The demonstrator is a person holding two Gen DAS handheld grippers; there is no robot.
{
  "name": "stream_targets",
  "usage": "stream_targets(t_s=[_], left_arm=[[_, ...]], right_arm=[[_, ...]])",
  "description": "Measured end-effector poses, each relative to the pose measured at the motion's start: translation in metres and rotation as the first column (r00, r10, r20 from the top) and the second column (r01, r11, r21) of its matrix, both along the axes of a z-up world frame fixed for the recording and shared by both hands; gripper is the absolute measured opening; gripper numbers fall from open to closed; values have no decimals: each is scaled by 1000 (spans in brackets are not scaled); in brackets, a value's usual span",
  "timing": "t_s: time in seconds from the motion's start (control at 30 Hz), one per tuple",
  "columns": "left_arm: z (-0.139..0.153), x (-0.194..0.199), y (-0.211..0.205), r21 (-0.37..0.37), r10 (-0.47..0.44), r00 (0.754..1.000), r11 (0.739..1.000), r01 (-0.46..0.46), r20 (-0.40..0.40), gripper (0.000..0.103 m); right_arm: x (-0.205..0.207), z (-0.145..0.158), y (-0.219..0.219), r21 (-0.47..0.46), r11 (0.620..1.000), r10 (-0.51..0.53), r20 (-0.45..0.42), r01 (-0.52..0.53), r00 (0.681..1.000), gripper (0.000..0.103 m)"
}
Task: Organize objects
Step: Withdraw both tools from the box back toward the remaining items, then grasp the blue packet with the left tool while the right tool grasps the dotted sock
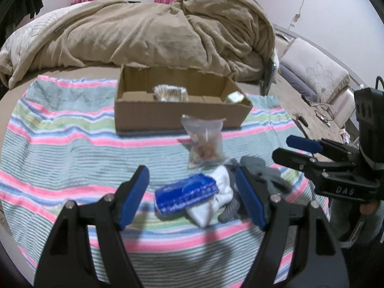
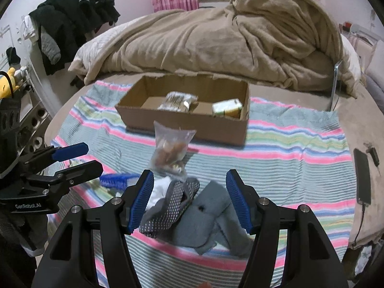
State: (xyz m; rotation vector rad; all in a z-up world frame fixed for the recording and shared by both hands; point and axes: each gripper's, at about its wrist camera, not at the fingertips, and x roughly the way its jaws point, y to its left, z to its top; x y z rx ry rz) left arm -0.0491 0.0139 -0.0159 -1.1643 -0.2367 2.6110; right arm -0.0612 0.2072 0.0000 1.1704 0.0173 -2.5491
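A cardboard box (image 1: 177, 115) (image 2: 192, 124) stands on a striped towel and holds a clear packet (image 1: 170, 93) (image 2: 178, 102) and a yellow-white carton (image 1: 235, 97) (image 2: 228, 108). A clear snack bag (image 1: 206, 144) (image 2: 171, 148) lies in front of it. My left gripper (image 1: 192, 194) is open around a blue packet (image 1: 186, 194) beside a white sock (image 1: 222, 196). My right gripper (image 2: 189, 196) is open over grey socks (image 2: 199, 216) and also shows in the left wrist view (image 1: 295, 148).
The striped towel (image 1: 72, 156) (image 2: 300, 168) covers the bed. A crumpled tan blanket (image 1: 156, 31) (image 2: 216, 38) lies behind the box. A black phone (image 2: 362, 175) with a cable lies at the right edge. Dark clothes (image 2: 72, 12) hang at the left.
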Motion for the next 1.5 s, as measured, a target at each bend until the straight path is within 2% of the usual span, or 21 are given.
stream_targets(t_s=[0.5, 0.77, 0.9, 0.97, 1.07, 1.13, 1.2, 1.3, 1.43, 1.5], left_arm=[[-37, -3, 10, -53, -40, 997, 998, 43, 68, 76], [-51, -12, 18, -108, -63, 995, 992, 71, 79, 76], [-58, -18, 17, -102, -63, 994, 992, 72, 89, 75], [-59, -18, 13, -80, -55, 994, 995, 62, 90, 75], [-57, -17, 10, -65, -49, 996, 996, 54, 78, 69], [-55, -16, 9, -65, -43, 997, 997, 47, 70, 58], [-54, -15, 9, -62, -44, 997, 997, 48, 63, 56], [-52, -14, 9, -56, -55, 997, 997, 57, 51, 43], [-48, -12, 7, -42, -55, 998, 998, 57, 30, 32], [-47, -11, 6, -39, -56, 998, 998, 56, 24, 27]], right_arm=[[6, -27, -14, 1, 999, 46, 61, -46, 997, 66], [3, -36, -19, 5, 998, 63, 86, -63, 994, 66], [1, -41, -21, 7, 997, 70, 98, -71, 993, 65], [1, -44, -22, 10, 997, 75, 104, -77, 992, 57], [2, -46, -26, 8, 995, 99, 111, -101, 989, 48], [3, -47, -29, 6, 993, 118, 112, -119, 987, 39], [4, -48, -32, 11, 992, 124, 111, -126, 986, 33], [5, -48, -34, 17, 992, 126, 109, -128, 986, 26], [6, -45, -31, 8, 992, 127, 104, -129, 986, 15], [7, -43, -31, 9, 991, 130, 98, -131, 987, 13]])
